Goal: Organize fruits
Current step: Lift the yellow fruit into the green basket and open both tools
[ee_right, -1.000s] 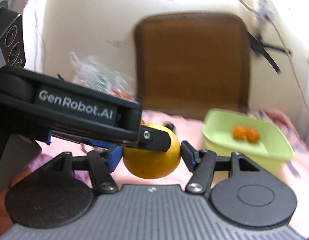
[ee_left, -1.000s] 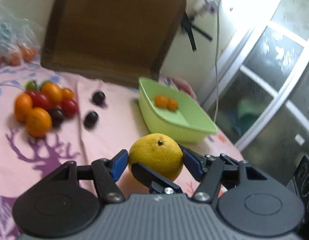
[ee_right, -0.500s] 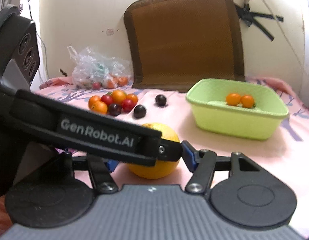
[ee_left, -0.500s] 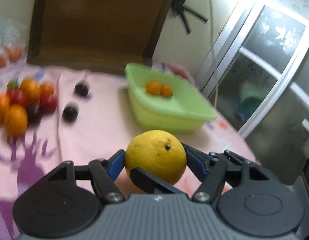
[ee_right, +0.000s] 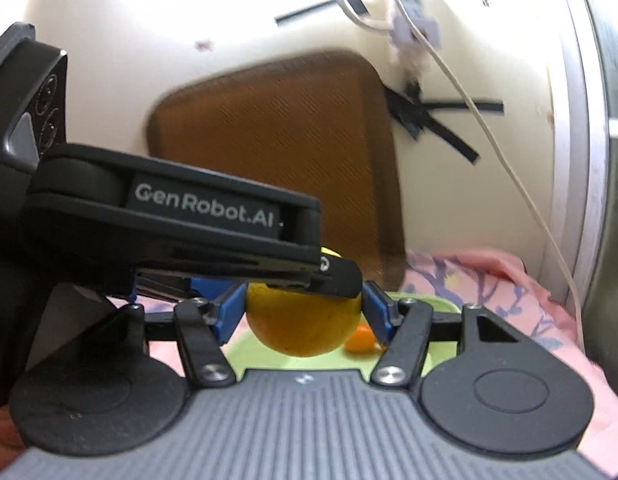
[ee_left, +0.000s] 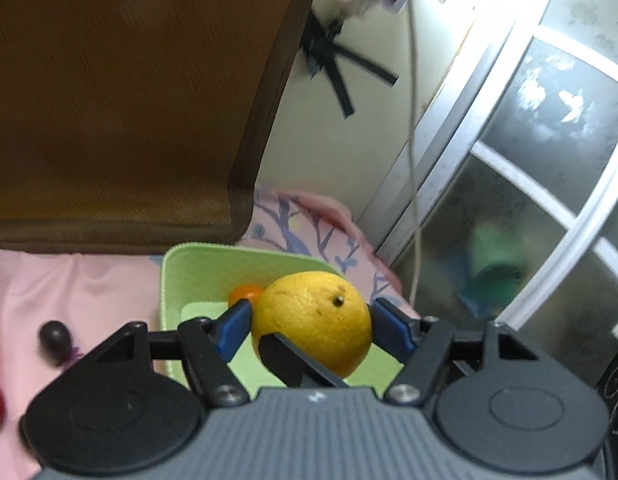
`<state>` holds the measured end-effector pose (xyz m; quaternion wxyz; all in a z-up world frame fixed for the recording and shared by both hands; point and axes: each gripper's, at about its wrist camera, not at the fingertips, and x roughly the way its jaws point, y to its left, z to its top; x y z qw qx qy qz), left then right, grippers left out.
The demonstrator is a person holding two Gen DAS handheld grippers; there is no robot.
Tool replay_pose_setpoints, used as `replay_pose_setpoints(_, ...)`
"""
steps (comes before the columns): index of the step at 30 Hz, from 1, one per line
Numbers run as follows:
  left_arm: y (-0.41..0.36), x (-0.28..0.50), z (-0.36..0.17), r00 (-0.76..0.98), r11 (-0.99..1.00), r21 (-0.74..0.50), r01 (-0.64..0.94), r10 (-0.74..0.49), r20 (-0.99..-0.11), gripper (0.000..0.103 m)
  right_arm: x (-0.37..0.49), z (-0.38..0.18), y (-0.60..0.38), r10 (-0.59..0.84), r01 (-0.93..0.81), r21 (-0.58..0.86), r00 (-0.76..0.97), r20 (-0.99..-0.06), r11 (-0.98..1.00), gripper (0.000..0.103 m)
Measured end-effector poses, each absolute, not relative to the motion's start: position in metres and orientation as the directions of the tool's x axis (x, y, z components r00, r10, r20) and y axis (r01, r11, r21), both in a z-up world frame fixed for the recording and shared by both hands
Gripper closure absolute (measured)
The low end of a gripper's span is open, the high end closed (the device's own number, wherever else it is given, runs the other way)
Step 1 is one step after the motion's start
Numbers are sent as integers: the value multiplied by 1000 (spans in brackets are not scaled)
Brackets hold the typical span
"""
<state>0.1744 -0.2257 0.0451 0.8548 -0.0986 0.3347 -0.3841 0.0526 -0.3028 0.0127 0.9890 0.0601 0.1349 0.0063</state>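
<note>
Here, pink floral cloth [ee_left: 81,280], green basin [ee_left: 197,268], cream wall [ee_right: 189,20], both jaws pinching one yellow citrus [ee_left: 313,320].

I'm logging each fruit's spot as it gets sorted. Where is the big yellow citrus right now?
The big yellow citrus is held off the cloth between both grippers' blue pads, over the green tub, with a small orange fruit in the tub just behind it.

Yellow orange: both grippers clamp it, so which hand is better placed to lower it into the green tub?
Left, narrowly: left gripper looks down into the green tub past the yellow orange; right gripper's view is half blocked.
</note>
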Motion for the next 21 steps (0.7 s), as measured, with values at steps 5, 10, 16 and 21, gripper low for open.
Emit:
replay_pose_setpoints(5, -242, 182, 31, 472, 700, -403, 590, -704, -531, 33, 71, -9, -317, -25, 84, 145, 930, -367, 986, 37)
replay_pose_setpoints(10, -239, 178, 34, 489, 705, -373, 603, -697, -525, 21, 70, -14, -320, -80, 141, 145, 928, -364, 979, 29)
replay_pose_setpoints(16, -195, 151, 60, 543, 692, -350, 632, -717, -437, 21, 59, 1, -313, -125, 178, 158, 946, -299, 971, 28)
replay_pose_setpoints(21, -125, 117, 76, 628, 740, -240, 629, -665, -404, 20, 29, 12, -284, -108, 143, 182, 976, -191, 973, 29)
